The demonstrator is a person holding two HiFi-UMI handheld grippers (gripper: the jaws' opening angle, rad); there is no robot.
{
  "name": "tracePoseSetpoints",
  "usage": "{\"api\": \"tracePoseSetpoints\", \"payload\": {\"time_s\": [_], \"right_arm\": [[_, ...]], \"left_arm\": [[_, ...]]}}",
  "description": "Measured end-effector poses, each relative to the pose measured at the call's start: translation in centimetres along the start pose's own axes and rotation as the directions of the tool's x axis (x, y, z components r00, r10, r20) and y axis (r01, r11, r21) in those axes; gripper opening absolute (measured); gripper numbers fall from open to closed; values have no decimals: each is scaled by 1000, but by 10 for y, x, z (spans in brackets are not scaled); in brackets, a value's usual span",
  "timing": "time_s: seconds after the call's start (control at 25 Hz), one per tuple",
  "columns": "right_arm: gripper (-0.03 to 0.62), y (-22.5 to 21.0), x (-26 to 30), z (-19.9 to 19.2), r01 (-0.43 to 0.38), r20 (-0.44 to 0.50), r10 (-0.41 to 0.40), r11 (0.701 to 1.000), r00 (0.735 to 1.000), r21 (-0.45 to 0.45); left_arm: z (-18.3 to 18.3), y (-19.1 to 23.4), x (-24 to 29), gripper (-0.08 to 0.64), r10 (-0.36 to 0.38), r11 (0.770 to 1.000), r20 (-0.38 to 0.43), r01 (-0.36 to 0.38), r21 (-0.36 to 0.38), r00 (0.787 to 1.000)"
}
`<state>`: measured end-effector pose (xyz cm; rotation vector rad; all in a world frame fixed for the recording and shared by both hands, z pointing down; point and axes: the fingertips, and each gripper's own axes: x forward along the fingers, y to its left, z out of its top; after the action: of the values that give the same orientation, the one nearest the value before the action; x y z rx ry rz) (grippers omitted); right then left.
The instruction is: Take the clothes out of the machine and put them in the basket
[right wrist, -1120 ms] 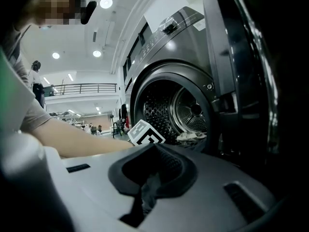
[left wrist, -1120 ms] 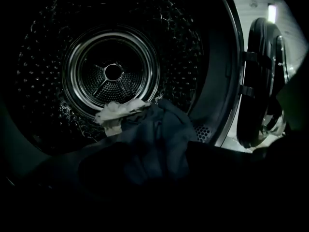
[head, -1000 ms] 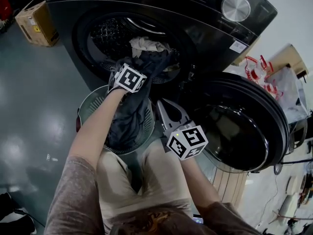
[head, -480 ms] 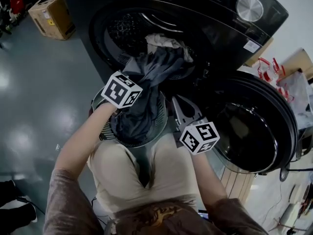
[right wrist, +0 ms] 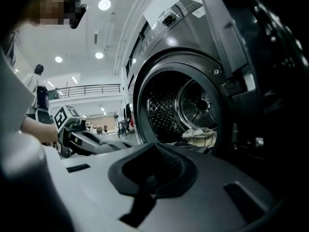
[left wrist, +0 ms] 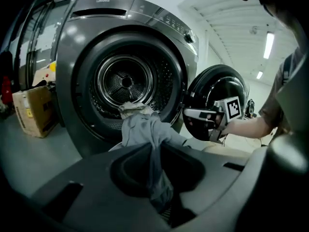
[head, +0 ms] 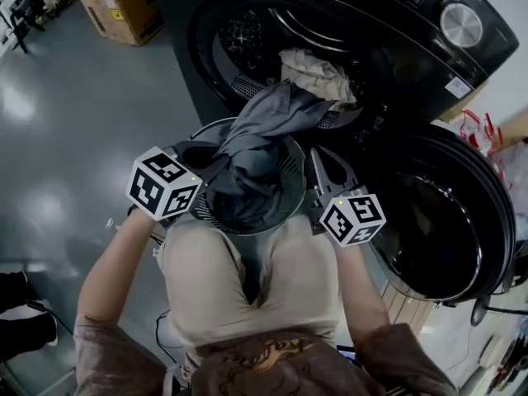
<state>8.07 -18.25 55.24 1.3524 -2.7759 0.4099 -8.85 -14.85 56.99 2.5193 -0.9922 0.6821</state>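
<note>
The grey garment (head: 262, 130) is partway out: its upper end rests on the lip of the drum (head: 247, 40) and the rest drapes over the basket (head: 290, 172) just below, pinched in the left tool (left wrist: 157, 178), whose jaws have just been closing on it. A cream garment (head: 315, 71) lies in the drum mouth, not yet taken. The right tool (right wrist: 147, 187) waits beside the basket, jaws pressed together, seemingly on nothing

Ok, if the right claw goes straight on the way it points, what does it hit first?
Most likely the pale cloth at the mouth of the washer drum. The right claw points almost level into that opening, and nothing nearer shows. Depth is unclear, so it might pass beside the cloth.
</note>
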Motion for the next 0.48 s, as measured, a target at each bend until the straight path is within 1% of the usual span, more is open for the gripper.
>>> {"api": "tracePoseSetpoints", "payload": {"time_s": [0.16, 0.2, 0.28, 0.36, 0.44, 0.48], "right_arm": [[-3, 11, 8, -5, -28, -10, 28, 1000, 1000, 2], [-5, 12, 9, -6, -32, -11, 32, 999, 999, 2], [-5, 16, 10, -6, -37, -12, 37, 999, 999, 2], [-5, 18, 9, -6, -40, -11, 40, 999, 999, 2], [-5, 20, 8, -5, -40, -10, 40, 999, 999, 3], [-5, 21, 7, -4, -38, -9, 38, 999, 999, 3]], "left_arm": [[-5, 4, -23, 58, 36, 999, -2, -36, -10, 999], [-5, 4, -25, 48, 42, 999, -2, -42, -12, 999], [-8, 5, -24, 51, 55, 998, -5, -55, -10, 998], [-9, 7, -20, 111, 68, 998, -1, -68, -11, 998], [-4, 9, -15, 200, 64, 998, 20, -63, -26, 998], [1, 9, -10, 223, 57, 998, 35, -56, -32, 998]]}}
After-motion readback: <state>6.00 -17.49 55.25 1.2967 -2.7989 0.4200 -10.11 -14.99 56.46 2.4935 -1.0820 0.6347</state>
